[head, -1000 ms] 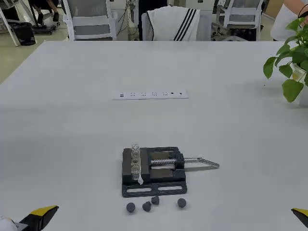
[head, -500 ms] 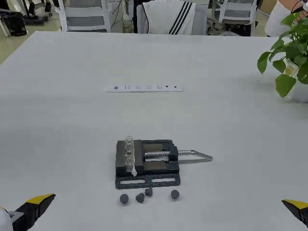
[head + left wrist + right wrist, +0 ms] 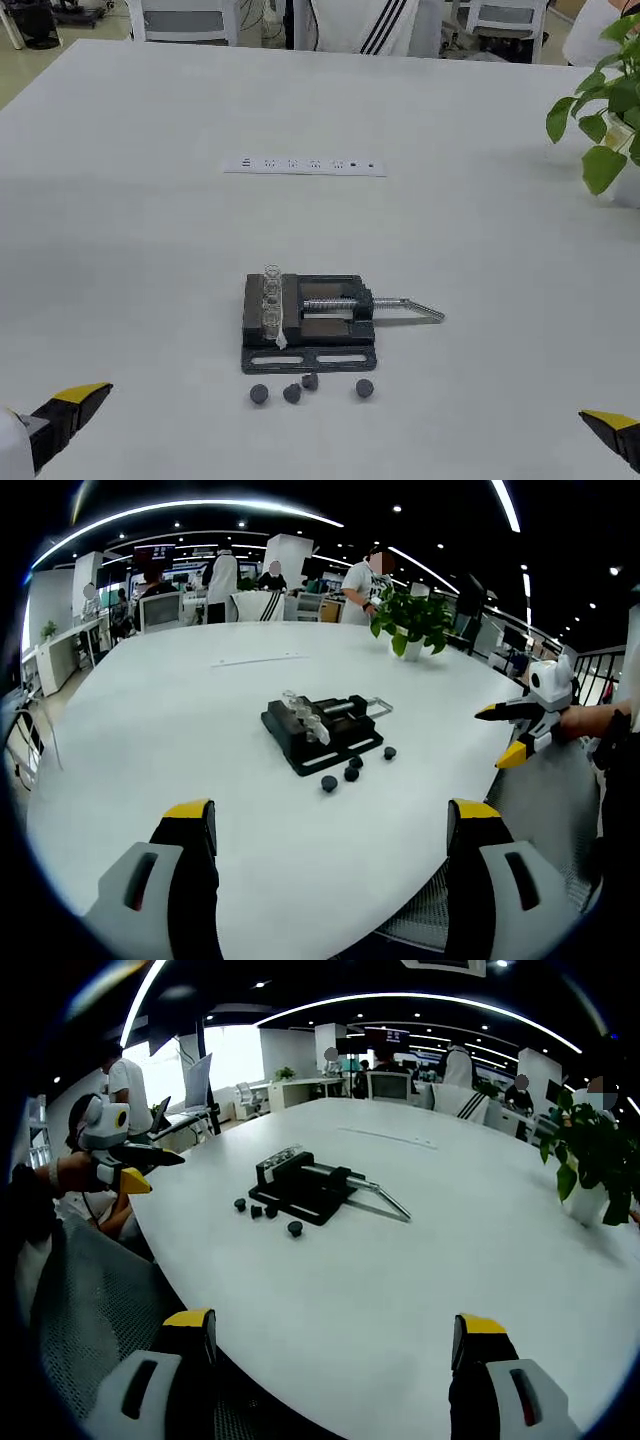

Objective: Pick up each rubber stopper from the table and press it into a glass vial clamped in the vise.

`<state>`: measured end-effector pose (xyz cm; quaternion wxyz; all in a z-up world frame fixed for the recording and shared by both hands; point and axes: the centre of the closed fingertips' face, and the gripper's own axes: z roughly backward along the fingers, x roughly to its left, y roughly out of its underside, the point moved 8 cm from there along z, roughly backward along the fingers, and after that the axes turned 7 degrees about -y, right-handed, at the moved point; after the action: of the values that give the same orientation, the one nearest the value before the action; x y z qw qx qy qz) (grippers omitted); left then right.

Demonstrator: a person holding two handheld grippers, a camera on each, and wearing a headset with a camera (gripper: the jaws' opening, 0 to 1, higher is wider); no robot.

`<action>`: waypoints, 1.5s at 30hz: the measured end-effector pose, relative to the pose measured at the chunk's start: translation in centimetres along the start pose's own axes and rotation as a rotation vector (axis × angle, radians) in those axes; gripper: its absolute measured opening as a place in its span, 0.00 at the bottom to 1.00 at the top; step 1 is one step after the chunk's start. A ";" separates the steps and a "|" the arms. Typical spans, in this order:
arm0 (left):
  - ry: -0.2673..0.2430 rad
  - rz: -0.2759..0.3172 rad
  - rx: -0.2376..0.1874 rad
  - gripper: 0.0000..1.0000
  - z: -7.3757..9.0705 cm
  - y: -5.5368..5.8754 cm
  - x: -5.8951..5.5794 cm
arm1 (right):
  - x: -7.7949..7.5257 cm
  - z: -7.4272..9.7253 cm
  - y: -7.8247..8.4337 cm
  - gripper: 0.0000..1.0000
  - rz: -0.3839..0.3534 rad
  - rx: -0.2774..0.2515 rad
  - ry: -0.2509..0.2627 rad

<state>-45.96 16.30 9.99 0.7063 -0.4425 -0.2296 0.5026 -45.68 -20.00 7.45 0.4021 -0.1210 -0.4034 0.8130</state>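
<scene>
The left gripper (image 3: pixel 330 818) was spread wide, its two yellow-tipped jaws far apart with nothing between them. It hung over the near left edge of the white worktop (image 3: pixel 150 250). The right gripper (image 3: pixel 335 1322) was just as wide open and empty, off the near right edge. In the head view one yellow jaw tip of each poked in at the bottom corners, both well apart from the work.

The dark vise (image 3: pixel 325 340) sat flat in the near middle of the worktop, between the two grippers and farther in. Its handle (image 3: pixel 418 312) stuck out to the right. A short row of clear glass vials (image 3: pixel 272 298) stood upright in the left end of the vise, clamped between its jaws, the row running from near to far. No stopper could be seen in them.

Four dark stoppers (image 3: pixel 259 394) lay loose on the worktop just near of the vise's base, in a rough line from left to right. The two middle ones lay just beside each other, and the outer two stood a little apart.

Farther in, a flat white power strip (image 3: pixel 305 165) lay across the worktop. A leafy green plant (image 3: pixel 605 110) stood at the far right. Beyond the far edge a chair (image 3: pixel 360 22) carried a white cloth with dark stripes.
</scene>
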 end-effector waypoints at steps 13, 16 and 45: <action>-0.002 -0.044 0.025 0.95 -0.4 0.1 -0.1 | -1.5 -1.3 -3.5 0.95 0.156 0.063 -0.092; 0.000 -0.045 0.026 0.95 -0.6 0.2 0.0 | -1.6 -1.8 -4.5 0.90 0.207 0.099 -0.134; 0.013 -0.088 0.052 0.93 -0.8 0.5 -0.7 | 0.2 -9.9 -10.1 0.50 0.710 0.411 -0.492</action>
<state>-45.86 15.34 9.23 0.7405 -0.4166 -0.2309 0.4741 -35.03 -10.77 8.74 0.0076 0.0267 -0.2510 0.9676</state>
